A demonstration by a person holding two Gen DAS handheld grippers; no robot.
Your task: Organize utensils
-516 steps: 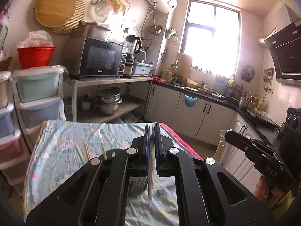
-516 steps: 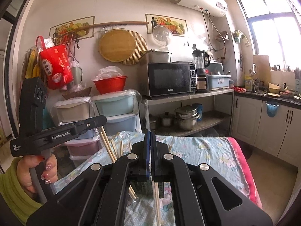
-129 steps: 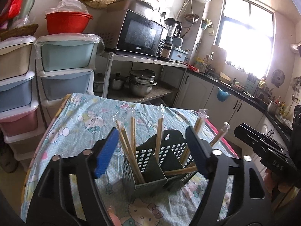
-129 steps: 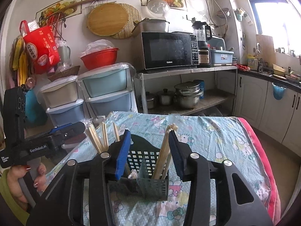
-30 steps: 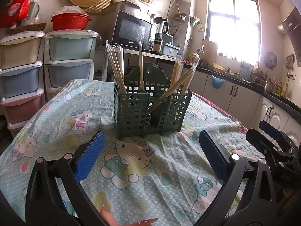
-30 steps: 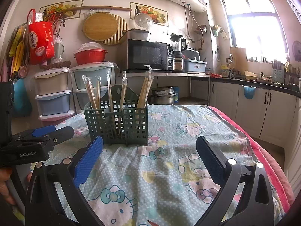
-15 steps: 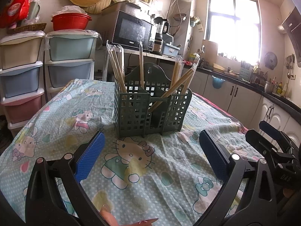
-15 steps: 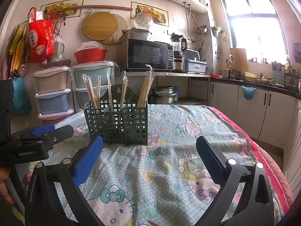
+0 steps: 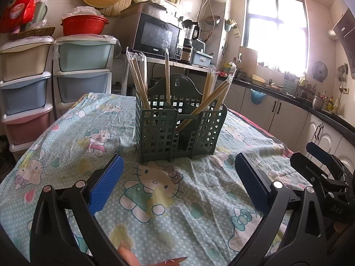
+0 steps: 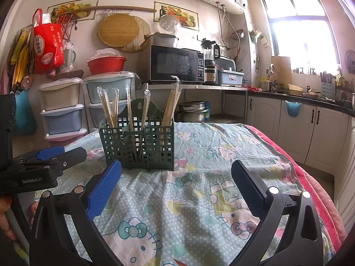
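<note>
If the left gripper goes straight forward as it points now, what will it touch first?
Most likely the green utensil caddy, which stands straight ahead of the open left gripper on the cartoon tablecloth. Only bare cloth lies between them. The wrapped chopsticks stick out above it. The exact height is hard to judge.

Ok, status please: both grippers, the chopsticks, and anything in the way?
Left gripper open, empty. Right gripper open, empty. Chopsticks all standing in the caddy. Cloth between grippers and caddy bare.

Wrapped chopsticks (image 9: 142,84) upright (some leaning) in green caddy (image 9: 177,130)
</note>
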